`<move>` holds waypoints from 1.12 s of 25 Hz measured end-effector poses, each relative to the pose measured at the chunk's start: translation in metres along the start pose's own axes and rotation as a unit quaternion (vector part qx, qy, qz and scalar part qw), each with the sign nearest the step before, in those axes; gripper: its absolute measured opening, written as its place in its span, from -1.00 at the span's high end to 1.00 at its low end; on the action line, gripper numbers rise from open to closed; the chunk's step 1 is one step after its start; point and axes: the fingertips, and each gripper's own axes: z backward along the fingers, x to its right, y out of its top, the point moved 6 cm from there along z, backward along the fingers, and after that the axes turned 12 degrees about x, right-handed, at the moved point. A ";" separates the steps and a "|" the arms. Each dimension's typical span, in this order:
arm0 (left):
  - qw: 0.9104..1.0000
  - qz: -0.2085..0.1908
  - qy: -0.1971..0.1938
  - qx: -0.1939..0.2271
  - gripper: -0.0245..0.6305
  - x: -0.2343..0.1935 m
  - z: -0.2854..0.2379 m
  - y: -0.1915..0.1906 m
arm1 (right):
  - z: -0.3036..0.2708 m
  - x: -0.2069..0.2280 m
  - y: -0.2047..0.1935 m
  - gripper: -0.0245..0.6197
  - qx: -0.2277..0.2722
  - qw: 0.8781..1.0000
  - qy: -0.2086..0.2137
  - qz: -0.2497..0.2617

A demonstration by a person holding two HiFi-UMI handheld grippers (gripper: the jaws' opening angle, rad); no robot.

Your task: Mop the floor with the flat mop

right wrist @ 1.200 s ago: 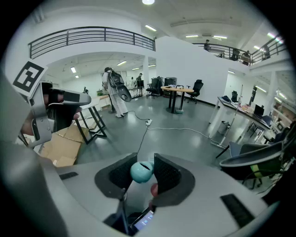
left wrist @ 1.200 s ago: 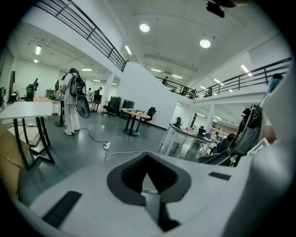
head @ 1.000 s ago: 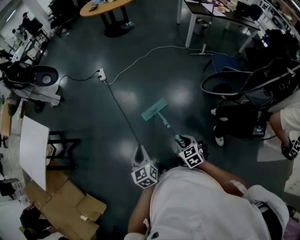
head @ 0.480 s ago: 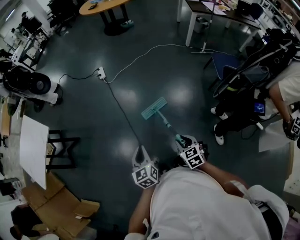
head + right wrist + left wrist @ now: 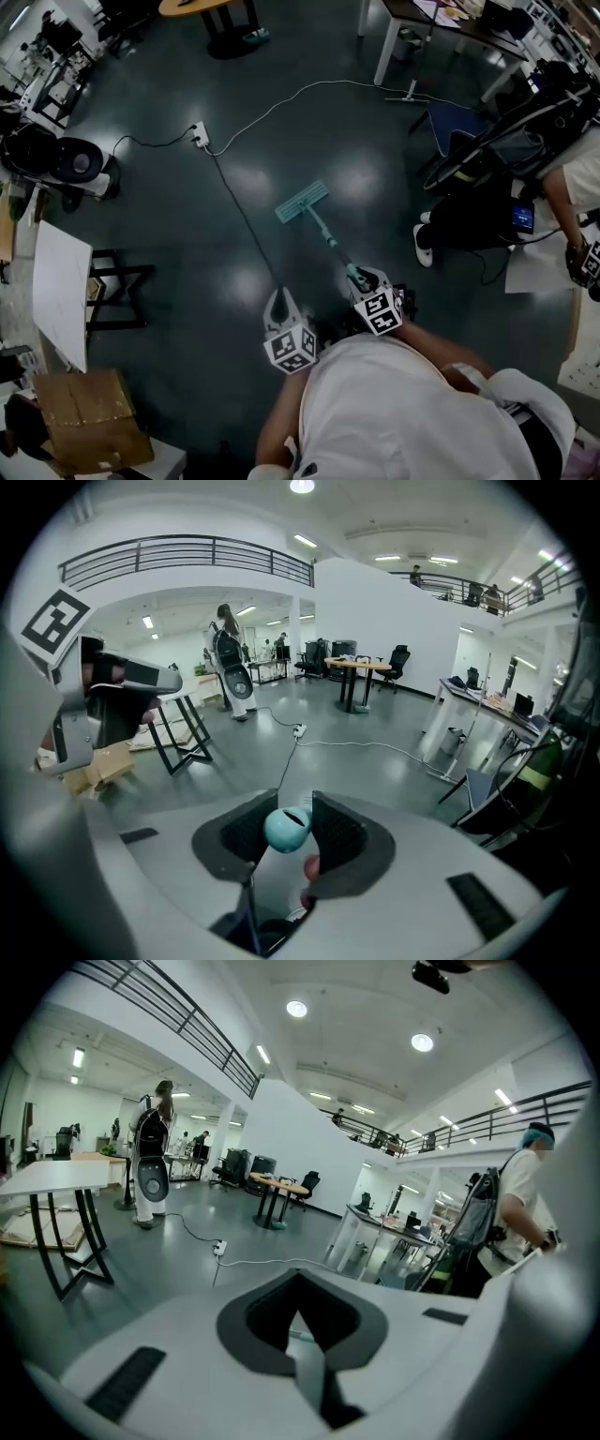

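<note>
The flat mop has a teal head (image 5: 302, 202) lying flat on the dark floor, and its pole (image 5: 328, 239) slants back toward me. My right gripper (image 5: 361, 278) is shut on the pole's top end. In the right gripper view the teal end knob (image 5: 287, 828) sits between the dark pads of the right gripper (image 5: 287, 822). My left gripper (image 5: 279, 300) hangs beside it to the left, apart from the pole, with nothing held. In the left gripper view the left gripper (image 5: 298, 1283) has its jaws meeting at the tips.
A black cable (image 5: 246, 220) runs from the power strip (image 5: 198, 137) past the mop head's left side, and a white cable (image 5: 300, 92) leads to the table legs (image 5: 384, 52). A person with a backpack (image 5: 487, 178) stands at the right. A black stand (image 5: 117, 291) and cardboard box (image 5: 89, 417) are at the left.
The mop head has slid a little farther from me, up and to the left. At the lower left the open cardboard has been folded into a box. My grippers keep their hold and place.
</note>
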 end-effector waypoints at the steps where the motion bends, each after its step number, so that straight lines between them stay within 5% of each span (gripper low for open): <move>1: 1.000 0.001 0.002 0.000 0.91 -0.002 -0.003 0.000 | -0.007 0.001 0.004 0.56 0.005 1.000 -0.002 -0.001; 14: 1.000 0.005 0.020 0.023 0.91 -0.020 -0.050 0.026 | -0.164 0.035 0.073 0.56 0.047 0.998 -0.027 -0.015; 20: 1.000 0.009 0.023 0.010 0.91 -0.023 -0.048 0.023 | -0.220 0.045 0.085 0.56 0.026 0.999 -0.038 -0.017; 28: 0.999 0.004 0.034 0.012 0.91 -0.034 -0.044 0.026 | -0.244 0.054 0.103 0.57 0.027 0.998 -0.048 -0.010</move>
